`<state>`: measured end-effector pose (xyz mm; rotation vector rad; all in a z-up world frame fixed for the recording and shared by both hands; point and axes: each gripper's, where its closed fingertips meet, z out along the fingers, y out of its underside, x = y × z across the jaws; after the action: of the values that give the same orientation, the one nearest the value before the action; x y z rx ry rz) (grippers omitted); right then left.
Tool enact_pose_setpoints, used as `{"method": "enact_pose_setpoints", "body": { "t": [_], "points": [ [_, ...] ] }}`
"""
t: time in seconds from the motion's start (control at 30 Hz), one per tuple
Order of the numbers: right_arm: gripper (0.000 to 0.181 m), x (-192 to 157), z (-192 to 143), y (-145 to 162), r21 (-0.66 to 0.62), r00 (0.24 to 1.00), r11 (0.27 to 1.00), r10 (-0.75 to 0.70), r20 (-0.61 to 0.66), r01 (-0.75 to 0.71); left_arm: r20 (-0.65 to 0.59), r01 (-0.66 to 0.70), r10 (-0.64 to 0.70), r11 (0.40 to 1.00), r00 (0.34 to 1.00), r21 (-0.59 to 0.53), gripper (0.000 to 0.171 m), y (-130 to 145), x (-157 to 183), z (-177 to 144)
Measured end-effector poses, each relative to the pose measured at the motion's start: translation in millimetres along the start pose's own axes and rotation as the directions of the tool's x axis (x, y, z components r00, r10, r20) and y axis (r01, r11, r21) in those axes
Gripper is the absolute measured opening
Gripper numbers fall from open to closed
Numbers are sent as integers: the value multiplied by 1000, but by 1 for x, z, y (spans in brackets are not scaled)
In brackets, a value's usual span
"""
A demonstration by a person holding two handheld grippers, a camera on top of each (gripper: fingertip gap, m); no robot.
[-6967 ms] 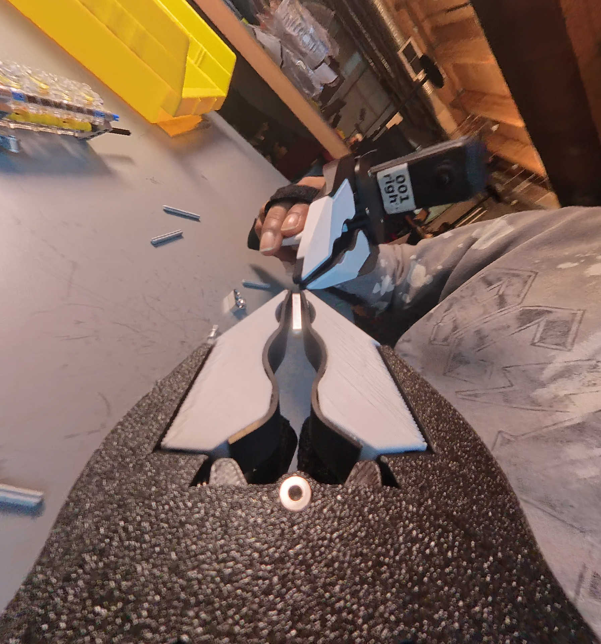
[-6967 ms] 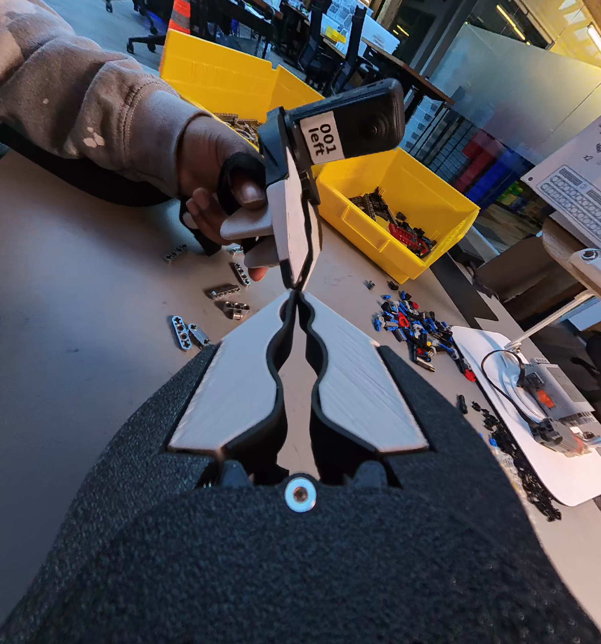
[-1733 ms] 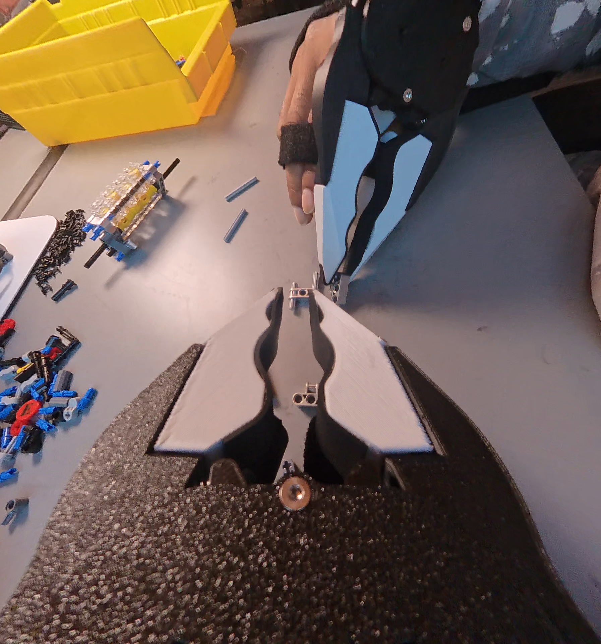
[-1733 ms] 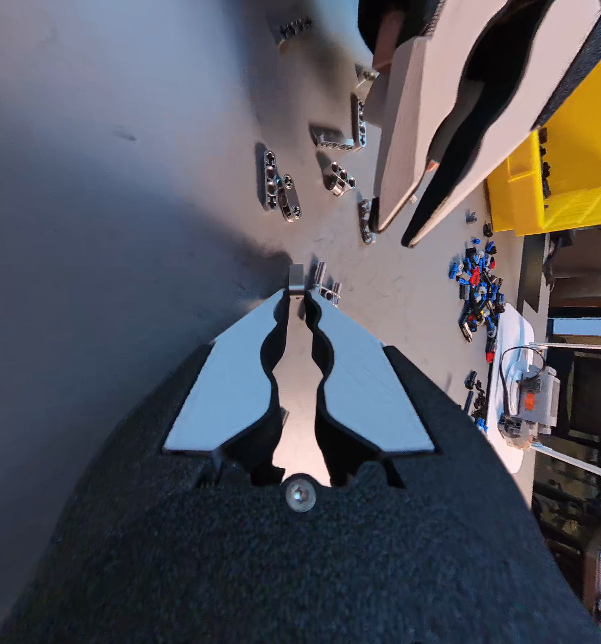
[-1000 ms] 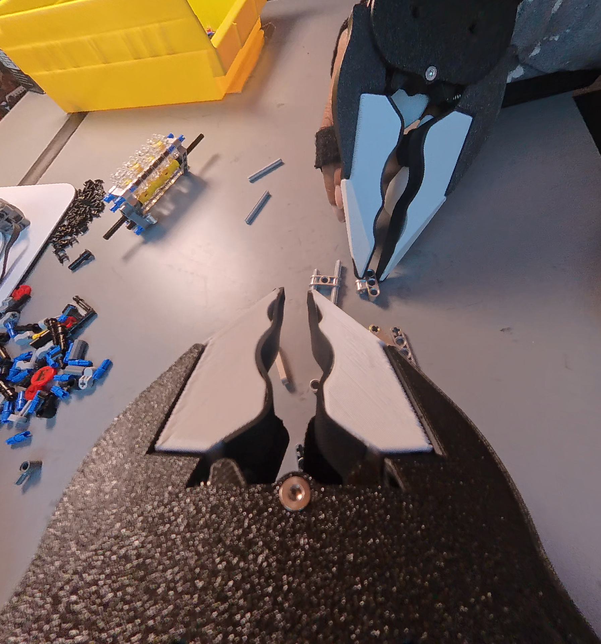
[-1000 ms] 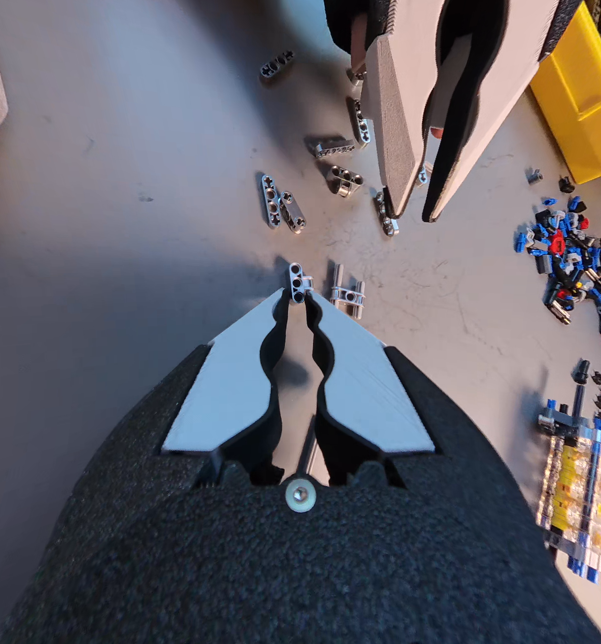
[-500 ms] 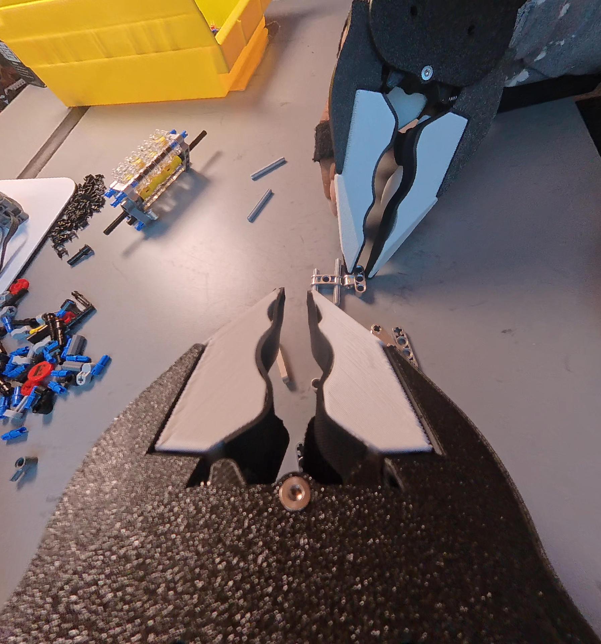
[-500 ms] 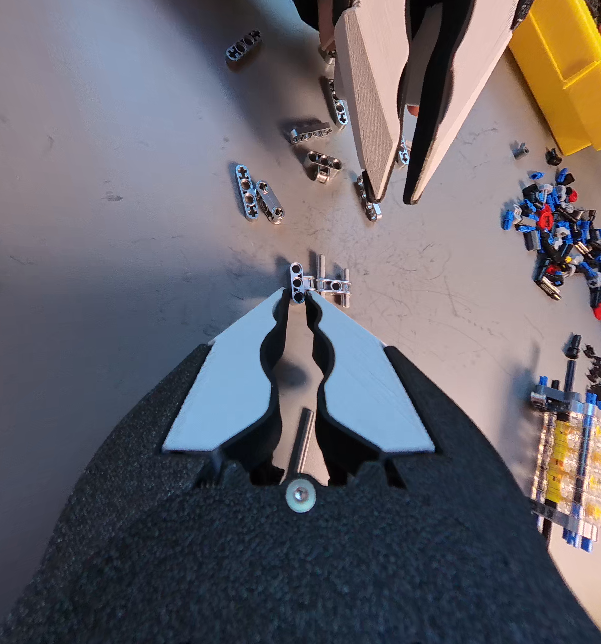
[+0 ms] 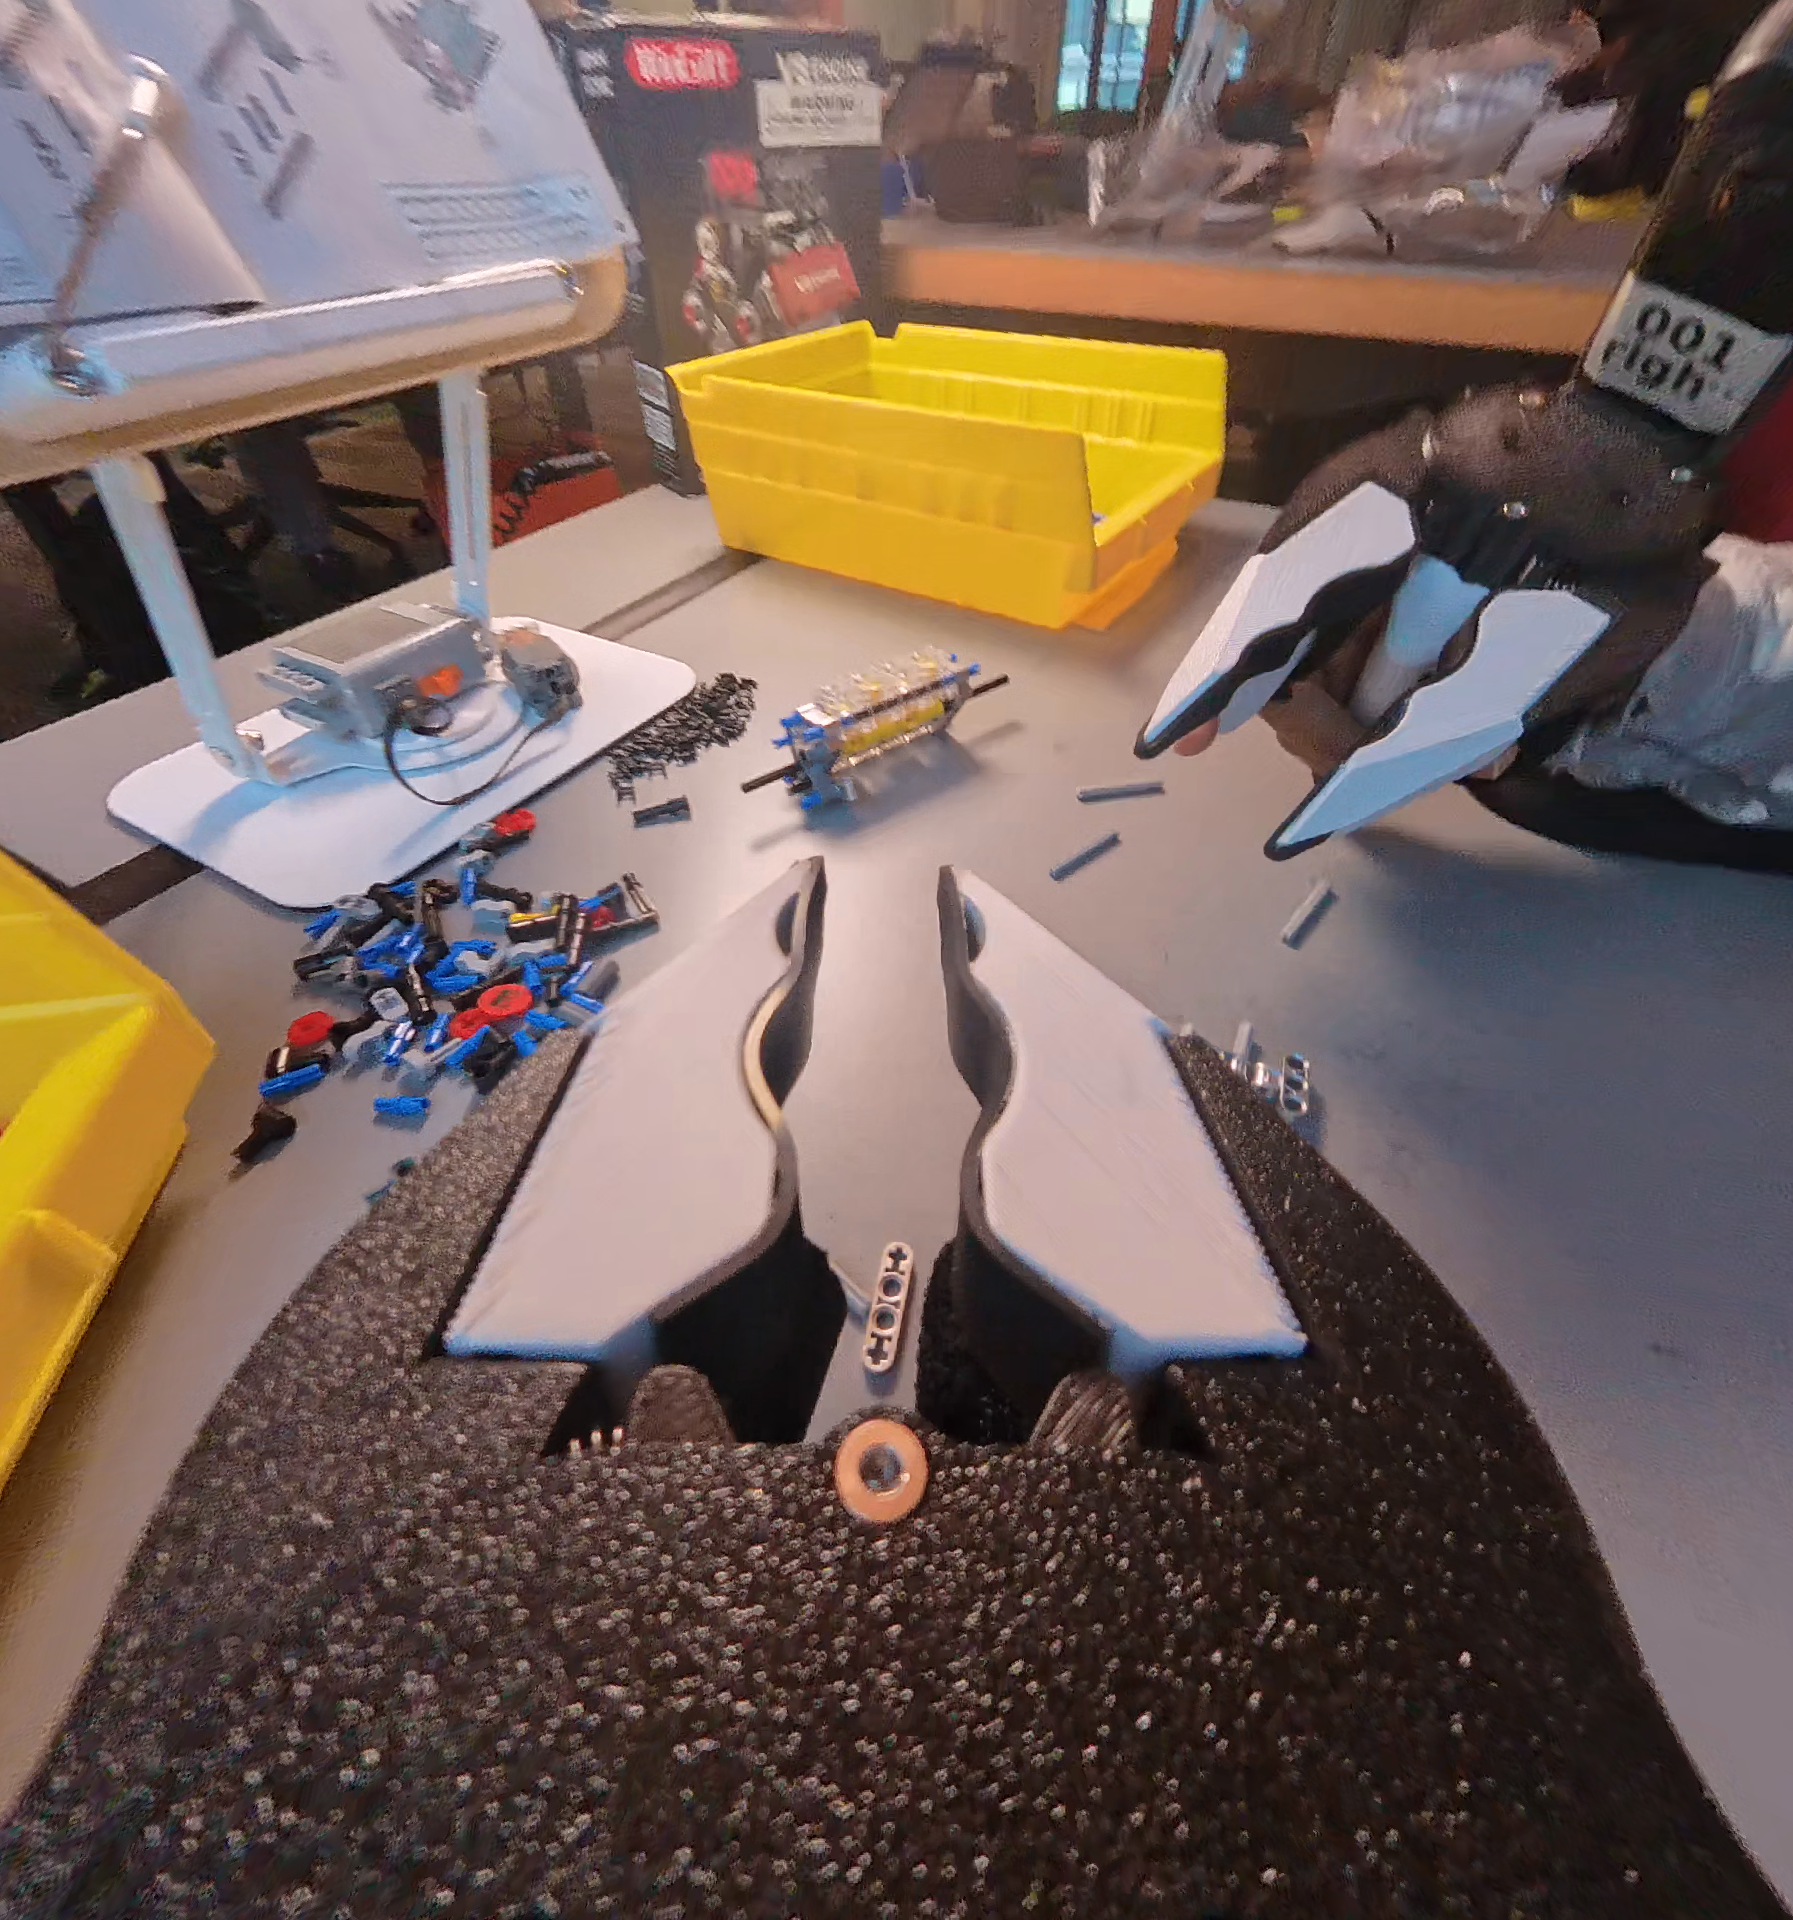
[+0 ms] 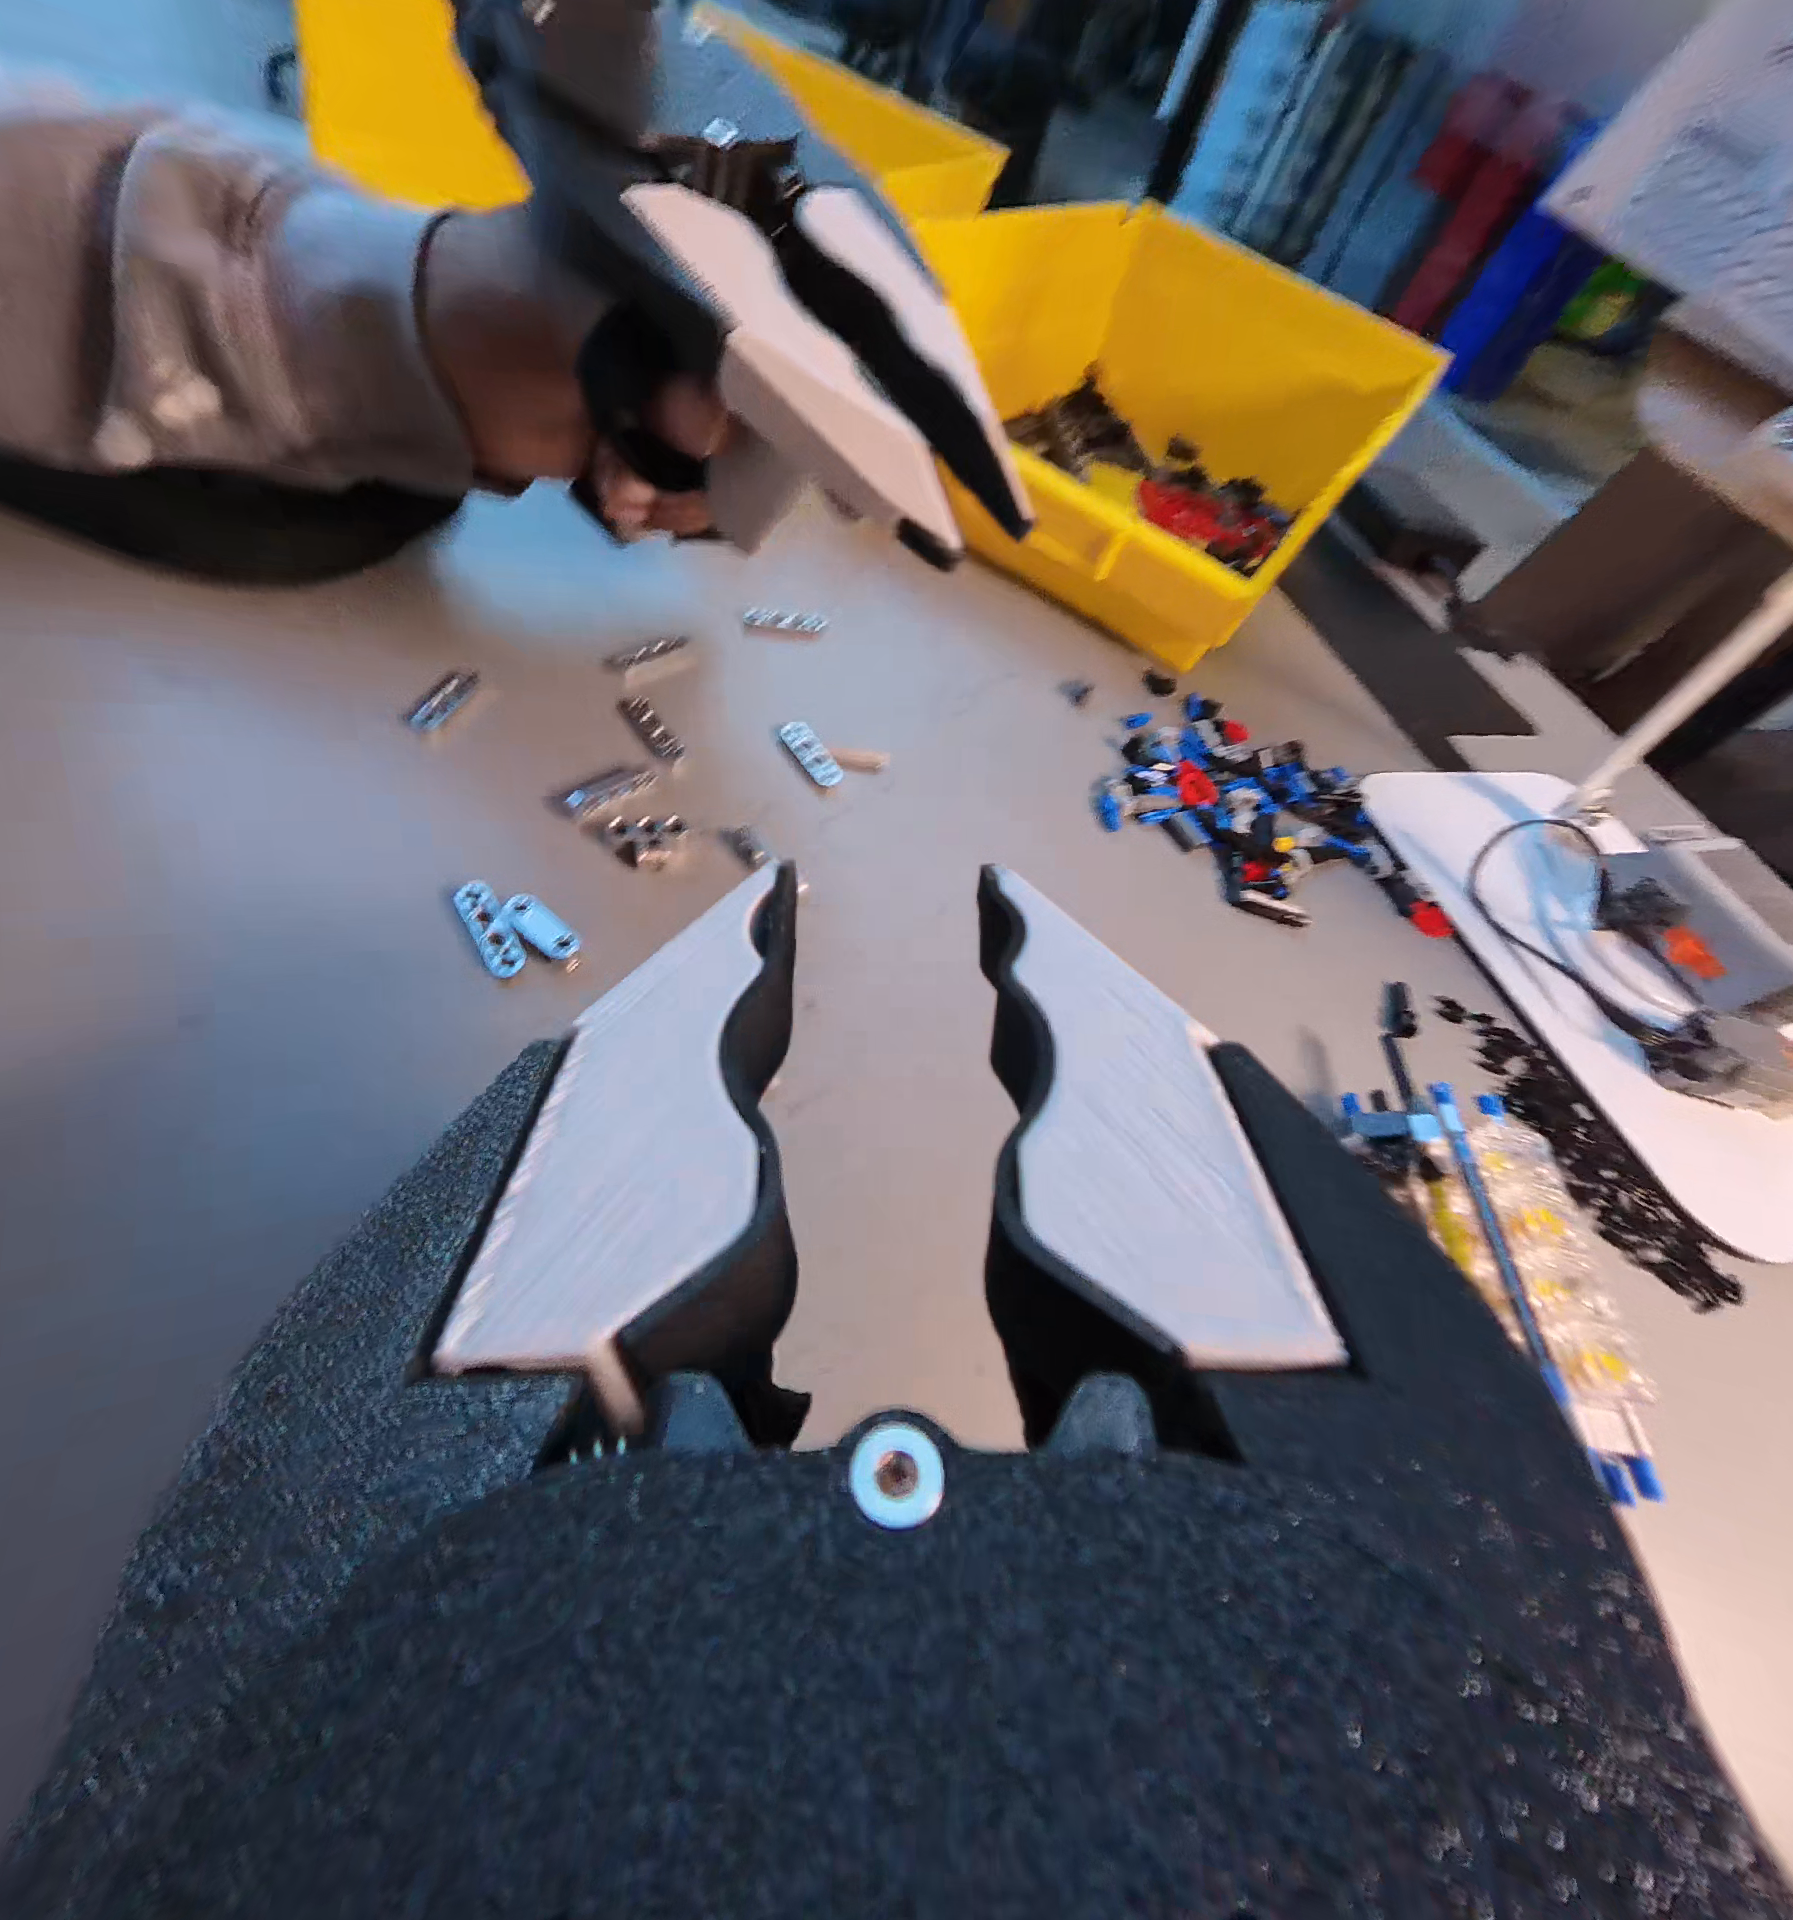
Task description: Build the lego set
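Observation:
My left gripper (image 9: 881, 871) is open and empty, held low over the grey table. A short grey beam (image 9: 887, 1304) lies on the table under its jaws, and a small grey connector piece (image 9: 1271, 1070) lies just right of its right finger. My right gripper (image 10: 884, 878) is open and empty above the table. Several short grey beams (image 10: 502, 930) lie scattered ahead and left of it, the closest ones (image 10: 643, 831) near its left fingertip. The right gripper also shows in the left wrist view (image 9: 1214, 798), raised at the right. The left gripper shows in the right wrist view (image 10: 975, 535).
A clear, yellow and blue assembly (image 9: 871, 717) and grey axles (image 9: 1084, 857) lie ahead. A pile of small blue, black and red parts (image 9: 456, 977) is at the left. Yellow bins (image 9: 954, 468) (image 9: 19, 1091), a white stand base with a grey motor box (image 9: 404, 675). One gripper's finger ends stand about 10 centimeters off the other's. The small grey connector piece (image 9: 1271, 1070) lies around 7 centimeters away from my right fingertips.
Both grippers have tilted up from pointing down at the table. The right gripper has opened and let go of the small grey connector. The left gripper's jaws stand wider.

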<state>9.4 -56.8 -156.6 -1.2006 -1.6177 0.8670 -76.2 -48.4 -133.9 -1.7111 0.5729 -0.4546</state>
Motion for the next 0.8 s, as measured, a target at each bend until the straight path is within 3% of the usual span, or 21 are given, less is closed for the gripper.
{"method": "enact_pose_setpoints", "body": {
  "t": [0.17, 0.3, 0.67, 0.8],
  "points": [
    [52, 42, -16, -16, 176, 974, 974, 171, -146, -144, 107, 75, -90, 989, 990, 131, 22, -17, -33, -17],
    [54, 62, -26, -17, 234, 953, 959, 213, -216, -162, 224, 54, -93, 983, 970, 177, 24, -27, -65, -23],
    [57, 70, -26, -3, 206, 941, 967, 204, -270, -150, 500, -134, -16, 956, 866, 262, 12, -119, -169, -7],
    [57, 72, -28, -4, 219, 941, 966, 198, -275, -139, 573, -154, -16, 957, 819, 247, 8, -132, -206, 0]
  ]
}}
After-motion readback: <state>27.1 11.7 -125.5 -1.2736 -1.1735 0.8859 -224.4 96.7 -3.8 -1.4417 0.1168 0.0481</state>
